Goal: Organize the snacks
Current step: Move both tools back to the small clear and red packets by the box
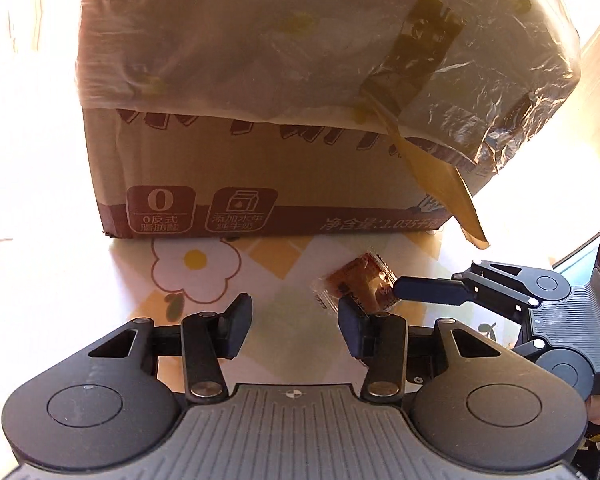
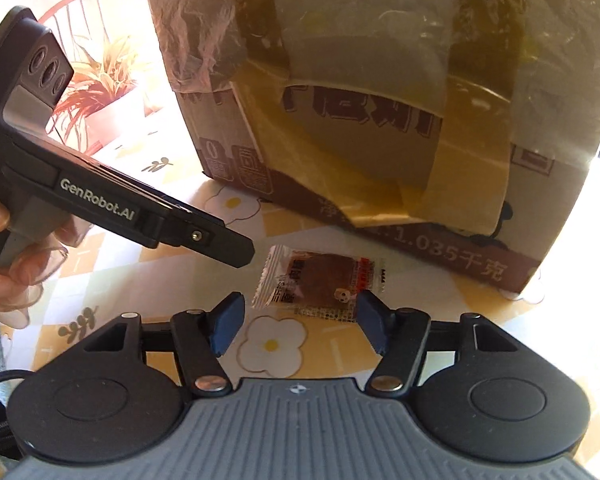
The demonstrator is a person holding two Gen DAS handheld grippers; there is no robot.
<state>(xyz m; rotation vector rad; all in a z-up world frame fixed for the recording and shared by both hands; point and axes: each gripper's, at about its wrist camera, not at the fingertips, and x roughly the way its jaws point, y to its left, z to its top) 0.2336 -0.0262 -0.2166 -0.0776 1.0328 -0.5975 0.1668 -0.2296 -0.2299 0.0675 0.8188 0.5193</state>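
Big thing first: the cardboard box (image 1: 260, 168), draped in clear plastic film (image 1: 300, 40) and strapped with tan tape, fills the back of both views, sitting on the flowered table (image 1: 196, 276); in front of it, just clear of the box's bottom edge, lies one small snack packet (image 2: 320, 280), brown inside a clear crimped wrapper, flat on the table.

Now the grippers; the left gripper (image 1: 296, 320) stands about half open with nothing between its pads, and the right gripper (image 2: 300, 320) stands somewhat wider, also empty (no pad is pressing on anything that I can see).

Here's what the pick turns on: from the right gripper the packet sits straight ahead, a touch right of centre, its long axis running across the gap, its near edge just beyond the fingertips; from the left gripper it lies off to the right, beside the right pad, so the right hand looks better lined up, I'd say.

The left view shows one right finger reaching to the packet's far end; whether it touches, I cannot tell; the right view alone shows the packet whole, plus the person's hand (image 2: 16, 264) on the left handle and a potted plant (image 2: 100, 80) behind.
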